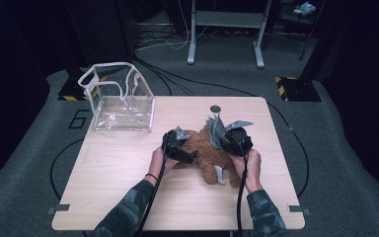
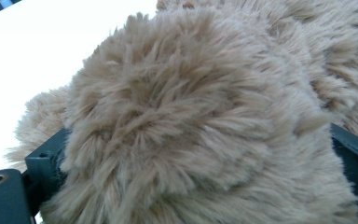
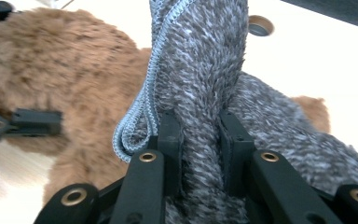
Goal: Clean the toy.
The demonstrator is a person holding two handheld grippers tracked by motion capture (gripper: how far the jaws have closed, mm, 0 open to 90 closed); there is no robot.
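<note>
A grey knit cloth (image 3: 200,93) was clamped between the right gripper (image 3: 200,140) jaws, nearly closed on it. Brown plush toy (image 1: 207,153) lay mid-table, slightly right. Left gripper (image 2: 191,154) was pressed into its fur from the left, fur pinched between both jaws. Clear bag (image 1: 121,101) stood far left.

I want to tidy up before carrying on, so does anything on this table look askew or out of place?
The brown plush toy lies on its side. Its grey knit garment is bunched and pulled up, pinched in the right hand-held gripper. The clear bag at the table's far left corner sags, its rim crumpled.
</note>
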